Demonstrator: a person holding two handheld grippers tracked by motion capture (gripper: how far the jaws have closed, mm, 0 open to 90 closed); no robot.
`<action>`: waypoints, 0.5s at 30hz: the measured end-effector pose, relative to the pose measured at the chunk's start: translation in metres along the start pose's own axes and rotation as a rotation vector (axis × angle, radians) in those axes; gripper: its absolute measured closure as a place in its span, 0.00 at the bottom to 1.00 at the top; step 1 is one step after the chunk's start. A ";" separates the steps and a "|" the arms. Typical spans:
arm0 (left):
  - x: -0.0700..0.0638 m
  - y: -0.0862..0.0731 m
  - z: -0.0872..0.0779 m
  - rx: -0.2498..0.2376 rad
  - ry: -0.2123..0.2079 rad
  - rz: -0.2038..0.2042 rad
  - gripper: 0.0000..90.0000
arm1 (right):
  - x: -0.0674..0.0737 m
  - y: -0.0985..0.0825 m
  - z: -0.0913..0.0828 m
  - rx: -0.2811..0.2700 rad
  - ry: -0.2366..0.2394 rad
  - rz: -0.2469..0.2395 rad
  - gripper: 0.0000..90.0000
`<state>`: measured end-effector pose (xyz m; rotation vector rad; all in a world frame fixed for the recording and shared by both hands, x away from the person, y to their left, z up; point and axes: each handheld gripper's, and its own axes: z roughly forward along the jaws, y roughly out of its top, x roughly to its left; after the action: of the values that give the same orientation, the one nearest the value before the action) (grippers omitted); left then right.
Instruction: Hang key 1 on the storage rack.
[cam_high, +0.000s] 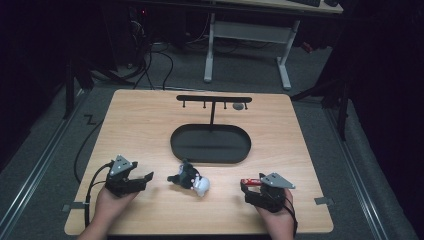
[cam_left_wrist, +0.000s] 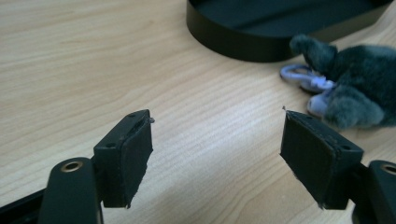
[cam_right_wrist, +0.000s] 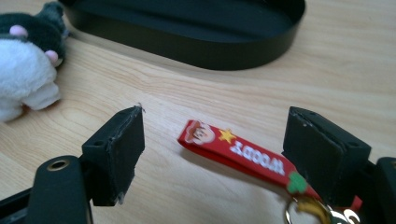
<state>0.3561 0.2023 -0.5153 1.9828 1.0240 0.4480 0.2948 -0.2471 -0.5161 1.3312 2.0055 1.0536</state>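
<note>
A small plush toy (cam_high: 191, 180), dark grey with a white part, lies on the wooden table (cam_high: 140, 125) in front of a black oval tray (cam_high: 210, 143). The plush (cam_left_wrist: 359, 88) has a pale purple clip (cam_left_wrist: 299, 74). My left gripper (cam_high: 146, 178) rests to its left, open, nothing between its jaws (cam_left_wrist: 217, 154). My right gripper (cam_high: 248, 190) rests at the right, open. A red strap keychain (cam_right_wrist: 238, 151) with white lettering and a metal ring (cam_right_wrist: 303, 212) lies between its jaws, untouched. The red keychain (cam_high: 250, 181) and the plush's white part (cam_right_wrist: 23, 79) lie close by.
A black T-shaped hanger stand (cam_high: 213, 100) with small pegs rises from the tray's far side; a small grey object (cam_high: 238, 106) hangs near its right end. A white desk frame (cam_high: 247, 45) stands on the floor beyond the table. Cables trail at the left (cam_high: 85, 150).
</note>
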 end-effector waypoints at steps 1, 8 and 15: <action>-0.002 -0.001 0.000 0.004 0.003 0.015 0.29 | 0.001 0.001 0.001 -0.012 -0.001 -0.015 0.21; -0.007 -0.002 0.001 0.009 0.007 0.047 0.32 | 0.003 0.003 0.008 -0.027 0.006 -0.029 0.17; -0.008 -0.004 -0.001 0.009 -0.001 0.048 0.31 | 0.000 0.002 0.010 0.004 0.036 0.000 0.17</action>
<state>0.3489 0.1977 -0.5176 2.0191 0.9813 0.4688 0.3032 -0.2433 -0.5206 1.3227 2.0347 1.0810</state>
